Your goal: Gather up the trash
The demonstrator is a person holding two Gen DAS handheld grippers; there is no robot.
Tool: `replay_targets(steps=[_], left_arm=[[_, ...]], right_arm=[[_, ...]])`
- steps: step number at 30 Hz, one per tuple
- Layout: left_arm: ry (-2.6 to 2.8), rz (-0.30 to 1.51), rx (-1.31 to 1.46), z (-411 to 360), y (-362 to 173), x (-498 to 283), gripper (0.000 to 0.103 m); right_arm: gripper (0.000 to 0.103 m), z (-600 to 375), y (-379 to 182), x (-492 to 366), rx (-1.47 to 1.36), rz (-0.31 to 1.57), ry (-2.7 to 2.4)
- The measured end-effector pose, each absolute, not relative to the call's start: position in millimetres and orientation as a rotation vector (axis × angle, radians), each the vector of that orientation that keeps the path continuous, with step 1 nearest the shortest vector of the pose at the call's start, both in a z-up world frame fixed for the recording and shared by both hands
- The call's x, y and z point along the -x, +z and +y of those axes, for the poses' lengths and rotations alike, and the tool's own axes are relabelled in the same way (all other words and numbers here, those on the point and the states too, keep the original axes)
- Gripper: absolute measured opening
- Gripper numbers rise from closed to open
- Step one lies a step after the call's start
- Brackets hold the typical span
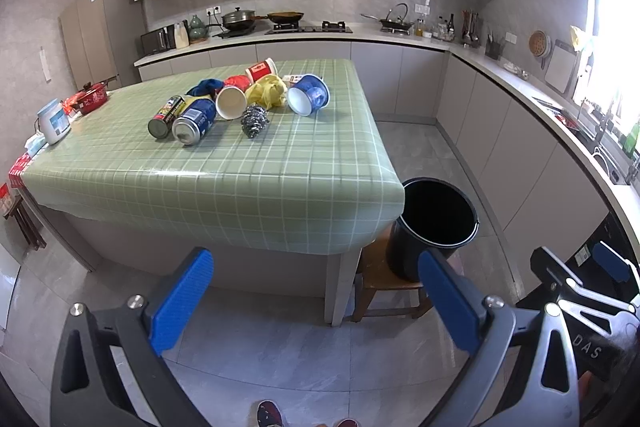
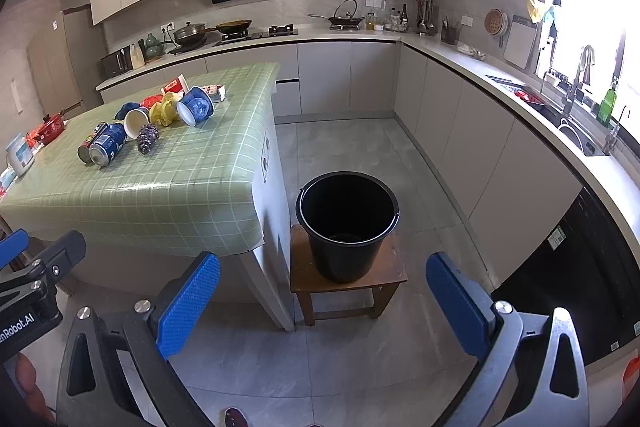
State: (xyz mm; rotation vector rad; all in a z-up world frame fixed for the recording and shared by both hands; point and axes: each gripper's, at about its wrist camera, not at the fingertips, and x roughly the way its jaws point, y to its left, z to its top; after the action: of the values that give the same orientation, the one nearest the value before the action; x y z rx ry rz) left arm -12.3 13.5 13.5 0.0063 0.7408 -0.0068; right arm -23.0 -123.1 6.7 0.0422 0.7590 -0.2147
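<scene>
Left hand-held gripper (image 1: 316, 301) and right hand-held gripper (image 2: 322, 301): both wide open, holding nothing, above the floor. Trash — cans (image 1: 188, 119), cups (image 1: 308, 95), scourer (image 1: 255, 121) — clustered mid-bench (image 1: 240, 187). Black bucket (image 2: 347, 223) on stool (image 2: 384, 277) beside bench corner.

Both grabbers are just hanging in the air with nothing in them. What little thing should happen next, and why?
Probably bring the left gripper forward toward the blue can lying at the near edge of the pile. Both grippers are open and empty, all the trash sits on the table, and the black bucket waits on its stool.
</scene>
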Motion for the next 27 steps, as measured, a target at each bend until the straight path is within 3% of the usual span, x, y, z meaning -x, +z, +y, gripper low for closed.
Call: replay_targets(steps=[27], left_arm=[[-0.003,0.746,-0.007,4.9,19.5,13.3,0.103]], right_arm=[[0.103,-122.2,8.0,22.1,-0.041,0.762,-0.21]])
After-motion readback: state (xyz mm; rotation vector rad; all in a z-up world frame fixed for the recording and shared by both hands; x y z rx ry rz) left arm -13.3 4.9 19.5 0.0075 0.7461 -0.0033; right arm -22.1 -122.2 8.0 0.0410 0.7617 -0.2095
